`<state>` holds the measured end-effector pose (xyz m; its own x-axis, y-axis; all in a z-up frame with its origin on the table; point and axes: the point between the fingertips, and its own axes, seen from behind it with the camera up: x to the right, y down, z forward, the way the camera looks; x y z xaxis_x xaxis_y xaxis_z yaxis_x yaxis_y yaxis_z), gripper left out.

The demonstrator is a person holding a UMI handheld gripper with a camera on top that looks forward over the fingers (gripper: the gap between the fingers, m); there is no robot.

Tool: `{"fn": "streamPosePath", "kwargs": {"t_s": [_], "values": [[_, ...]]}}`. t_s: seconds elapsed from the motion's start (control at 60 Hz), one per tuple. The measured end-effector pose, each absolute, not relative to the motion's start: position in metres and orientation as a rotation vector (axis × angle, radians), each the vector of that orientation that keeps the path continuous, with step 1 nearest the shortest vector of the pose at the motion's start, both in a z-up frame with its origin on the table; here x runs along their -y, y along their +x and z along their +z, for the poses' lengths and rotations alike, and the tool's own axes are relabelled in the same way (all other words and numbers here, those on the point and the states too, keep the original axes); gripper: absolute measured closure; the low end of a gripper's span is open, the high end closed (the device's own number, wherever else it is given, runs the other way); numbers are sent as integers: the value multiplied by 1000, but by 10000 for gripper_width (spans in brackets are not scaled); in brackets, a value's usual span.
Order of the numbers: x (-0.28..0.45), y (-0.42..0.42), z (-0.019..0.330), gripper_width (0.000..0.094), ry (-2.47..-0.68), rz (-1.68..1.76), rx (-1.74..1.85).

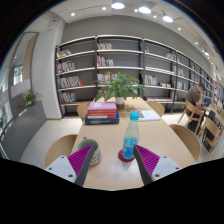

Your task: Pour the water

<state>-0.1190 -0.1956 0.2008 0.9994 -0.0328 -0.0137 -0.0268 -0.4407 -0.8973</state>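
A clear water bottle [131, 133] with a blue cap stands upright on a red coaster [127, 155] on the light wooden table [110, 172], just ahead of my right finger. A small grey cup [95, 153] stands to the left of the bottle, right beside my left finger's pad [82, 157], which partly hides it. My gripper [115, 163] is open and empty, low over the table's near part. The bottle and the cup lie just beyond the fingertips, and nothing stands between the fingers.
A stack of books [102, 112] and a potted plant [120, 88] stand at the table's far end, with an open book [148, 115] to their right. Wooden chairs [187, 139] flank the table. Bookshelves [110, 58] line the back wall.
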Motion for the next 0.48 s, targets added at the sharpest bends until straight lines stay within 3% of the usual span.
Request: {"fn": "streamPosePath", "kwargs": {"t_s": [0.2,0.483], "values": [[200,-124,245,122,-1999,-38,-48],[222,-134,247,119,-2041,-62,-76]]}}
